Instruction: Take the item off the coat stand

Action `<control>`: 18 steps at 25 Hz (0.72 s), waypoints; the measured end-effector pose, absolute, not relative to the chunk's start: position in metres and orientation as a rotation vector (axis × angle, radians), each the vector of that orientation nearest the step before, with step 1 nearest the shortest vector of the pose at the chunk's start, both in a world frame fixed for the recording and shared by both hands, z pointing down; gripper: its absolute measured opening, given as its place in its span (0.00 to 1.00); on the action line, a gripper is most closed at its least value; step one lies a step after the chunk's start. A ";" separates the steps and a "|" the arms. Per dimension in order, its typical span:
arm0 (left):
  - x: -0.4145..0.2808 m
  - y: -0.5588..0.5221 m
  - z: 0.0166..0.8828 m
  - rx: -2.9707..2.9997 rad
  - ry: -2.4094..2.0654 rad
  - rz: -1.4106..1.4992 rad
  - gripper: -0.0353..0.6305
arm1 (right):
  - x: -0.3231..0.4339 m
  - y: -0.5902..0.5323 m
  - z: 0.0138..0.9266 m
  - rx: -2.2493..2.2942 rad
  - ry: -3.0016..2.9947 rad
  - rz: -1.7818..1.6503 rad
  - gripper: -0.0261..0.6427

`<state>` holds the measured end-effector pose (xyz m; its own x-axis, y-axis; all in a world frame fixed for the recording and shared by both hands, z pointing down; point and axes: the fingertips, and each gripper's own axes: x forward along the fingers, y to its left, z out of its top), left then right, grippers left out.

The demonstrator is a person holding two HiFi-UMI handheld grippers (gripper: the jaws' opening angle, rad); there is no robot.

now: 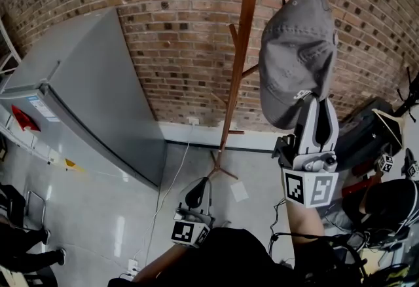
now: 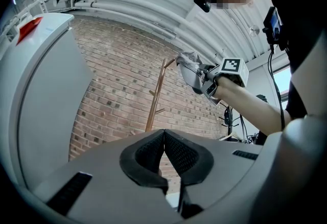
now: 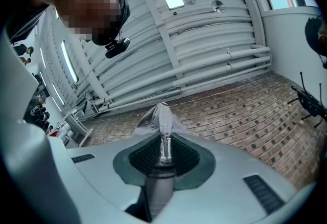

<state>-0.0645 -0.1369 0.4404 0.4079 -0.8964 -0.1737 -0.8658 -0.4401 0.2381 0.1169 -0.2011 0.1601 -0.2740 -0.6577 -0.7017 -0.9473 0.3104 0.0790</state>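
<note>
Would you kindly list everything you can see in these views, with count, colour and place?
Fabric baseball cap: one, grey, hanging on the stand's top peg.
Wooden coat stand: one, brown, against the wall.
Brick wall: one, red-brown, behind the stand.
Tall metal cabinet: one, grey, left of the stand.
Tiled floor: one, pale grey, below.
Dark gear: several pieces, black, lower right.
Left gripper: one, grey, low, jaws together, empty.
Right gripper: one, grey-white, raised, shut on the cap's lower edge.

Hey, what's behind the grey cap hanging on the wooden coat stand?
A red brick wall shows around the grey fabric cap, with the pole of the wooden coat stand beside it. The bricks directly behind the cap are covered.
</note>
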 end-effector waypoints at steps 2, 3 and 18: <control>-0.064 -0.135 0.442 2.547 -1.594 -0.399 0.08 | 0.117 -0.198 0.166 -1.425 2.029 0.668 0.14; -0.064 -0.134 0.445 2.547 -1.595 -0.383 0.08 | 0.117 -0.197 0.170 -1.431 2.033 0.664 0.14; -0.043 -0.128 0.442 2.583 -1.521 -0.362 0.08 | 0.134 -0.185 0.244 -1.558 2.157 0.535 0.14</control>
